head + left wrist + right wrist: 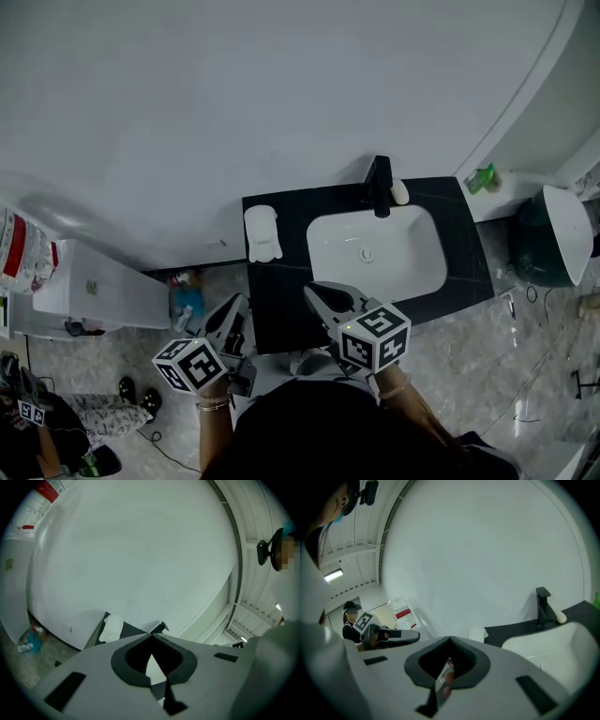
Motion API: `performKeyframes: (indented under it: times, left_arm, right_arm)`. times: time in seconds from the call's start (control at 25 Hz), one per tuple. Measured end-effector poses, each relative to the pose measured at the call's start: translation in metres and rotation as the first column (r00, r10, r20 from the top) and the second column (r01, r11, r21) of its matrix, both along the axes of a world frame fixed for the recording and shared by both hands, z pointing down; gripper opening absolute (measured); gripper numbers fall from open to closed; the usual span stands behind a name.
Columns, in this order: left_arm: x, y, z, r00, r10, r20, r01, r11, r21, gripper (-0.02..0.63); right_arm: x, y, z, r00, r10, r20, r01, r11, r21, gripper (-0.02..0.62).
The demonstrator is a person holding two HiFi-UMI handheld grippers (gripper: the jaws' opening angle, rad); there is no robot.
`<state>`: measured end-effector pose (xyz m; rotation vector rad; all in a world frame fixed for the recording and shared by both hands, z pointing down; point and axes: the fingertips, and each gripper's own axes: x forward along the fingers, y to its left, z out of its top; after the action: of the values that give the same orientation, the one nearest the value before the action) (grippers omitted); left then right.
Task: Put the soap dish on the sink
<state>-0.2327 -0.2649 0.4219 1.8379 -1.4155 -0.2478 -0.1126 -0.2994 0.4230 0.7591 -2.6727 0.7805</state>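
Observation:
A white soap dish (262,232) lies on the left part of the black counter (281,309), beside the white sink basin (375,251) with its black faucet (380,185). My left gripper (240,302) hovers left of the counter's near corner, jaws shut and empty. My right gripper (315,293) is above the counter's front edge, also shut with nothing in it. Both are well short of the dish. The left gripper view shows the dish (111,627) beyond the shut tips (152,634). In the right gripper view, dish (477,633) and faucet (543,605) lie ahead of the tips (450,638).
A small white oval thing (400,191) lies by the faucet. A green bottle (483,178) stands on the ledge at right, near a dark bin with a white lid (553,244). A white cabinet (94,291) and a blue bottle (186,300) are at left on the floor.

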Motion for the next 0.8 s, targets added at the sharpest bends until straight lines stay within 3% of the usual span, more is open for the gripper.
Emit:
performKeyframes:
  times: [0.2,0.8]
  left_arm:
    - [0.003,0.008,-0.002,0.998,-0.042,-0.035,0.042,0.999,-0.001,0.003]
    - [0.010,-0.005,-0.008,0.997,-0.039,-0.069,0.041,0.999,0.018,0.003]
  right_arm:
    - [0.006,0.005,-0.003,1.000,-0.008,0.015,0.008,1.000,0.008,0.018]
    - [0.014,-0.010,-0.004,1.000,0.025,0.004,-0.025,1.000,0.006,0.018]
